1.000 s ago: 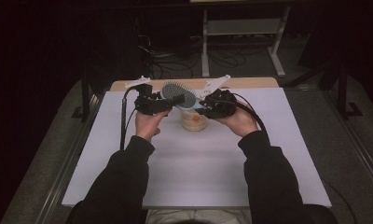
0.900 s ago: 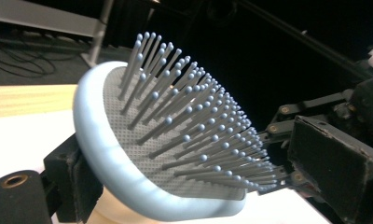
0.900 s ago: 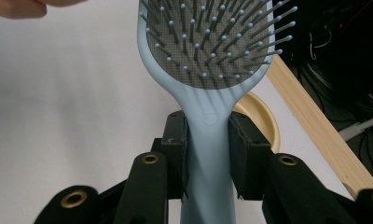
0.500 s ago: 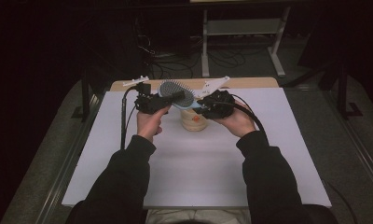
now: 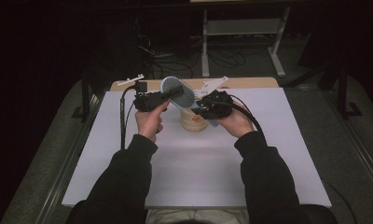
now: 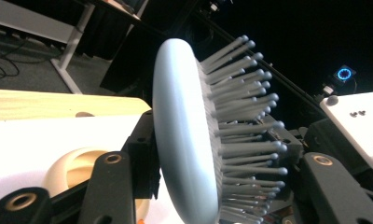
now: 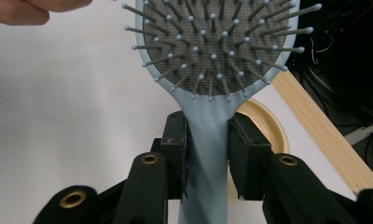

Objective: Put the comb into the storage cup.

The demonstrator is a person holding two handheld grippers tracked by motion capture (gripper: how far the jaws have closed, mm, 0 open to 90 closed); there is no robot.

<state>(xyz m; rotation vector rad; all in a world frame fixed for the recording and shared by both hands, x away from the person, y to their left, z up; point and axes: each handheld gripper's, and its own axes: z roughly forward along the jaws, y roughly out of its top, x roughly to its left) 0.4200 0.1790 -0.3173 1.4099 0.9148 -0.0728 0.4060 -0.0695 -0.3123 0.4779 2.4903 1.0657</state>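
Here, a person is sitting at a table covered by a white sheet, holding a two-jaw gripper in each hand above its far middle. Going left to right in the high view: the left gripper is being held level, pointing right, with its black cable hanging down beside the left hand. Its jaws have just been closing, and they are now clamping the head of a light blue hairbrush. In the left gripper view the hairbrush is standing on edge between the jaws, smooth back toward the left jaw, bristles toward the right jaw; the left pad is touching the back, and the right jaw is sitting in among the bristle tips.

Just under the brush, a cream-coloured cup is standing upright on the sheet, between the two hands. The brush is hanging in the air above it, not touching the sheet.

Further right, the right gripper is pointing left, carried by the right hand. In the right gripper view its jaws are standing narrow and pinching the hairbrush handle from both sides, just below the head, bristles facing the camera. The cup's rim is showing behind the handle, and the table's wooden edge is running behind it.

So both grippers are gripping one brush, head and handle.
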